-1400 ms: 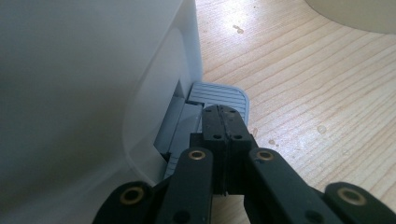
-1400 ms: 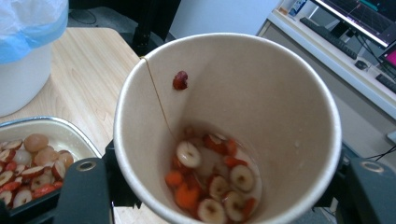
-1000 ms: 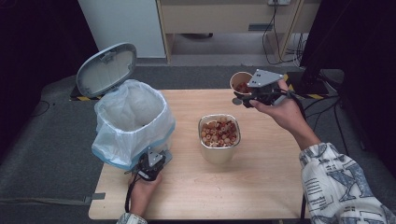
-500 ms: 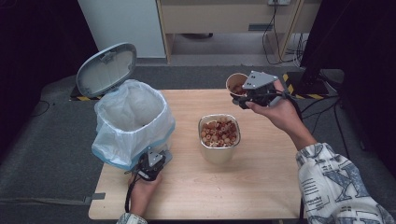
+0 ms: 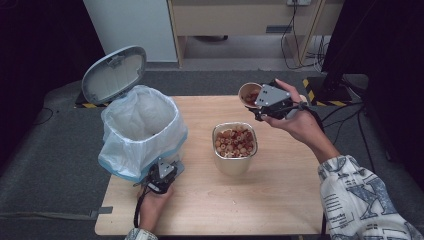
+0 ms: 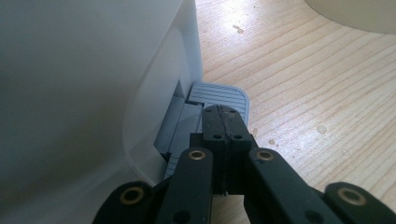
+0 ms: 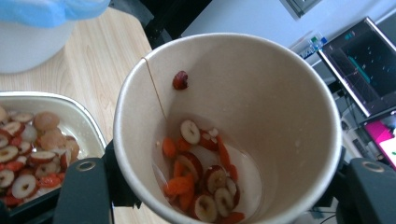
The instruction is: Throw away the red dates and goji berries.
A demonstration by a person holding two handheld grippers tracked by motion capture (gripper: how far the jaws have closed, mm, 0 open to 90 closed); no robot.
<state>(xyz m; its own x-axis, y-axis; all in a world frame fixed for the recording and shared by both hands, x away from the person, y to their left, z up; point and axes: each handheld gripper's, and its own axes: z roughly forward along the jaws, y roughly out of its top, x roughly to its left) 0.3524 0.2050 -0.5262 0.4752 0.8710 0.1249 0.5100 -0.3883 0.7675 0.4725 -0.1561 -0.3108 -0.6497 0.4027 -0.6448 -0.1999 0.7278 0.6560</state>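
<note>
A white pedal bin (image 5: pixel 142 131) lined with a blue-edged bag stands at the table's left, its grey lid (image 5: pixel 114 74) raised. My left gripper (image 5: pixel 162 173) is at the bin's foot. In the left gripper view its jaws (image 6: pixel 224 116) are shut and empty, tips resting on the grey pedal (image 6: pixel 222 93). My right gripper (image 5: pixel 256 102) is shut on a paper cup (image 5: pixel 248 93), held above the table's far edge. The cup (image 7: pixel 261 84) is tilted and holds red and white fruit slices (image 7: pixel 201 177). A metal container (image 5: pixel 235 162) full of the same slices stands mid-table.
The wooden table (image 5: pixel 280 195) has bare room at the front and right. Small droplets dot the wood (image 6: pixel 322 128) near the pedal. A cabinet and cables lie on the floor beyond the far edge. The container's rim (image 7: pixel 88 122) lies just left of the cup.
The right hand has drifted slightly left with the cup. The left gripper and the bin lid have not moved.
</note>
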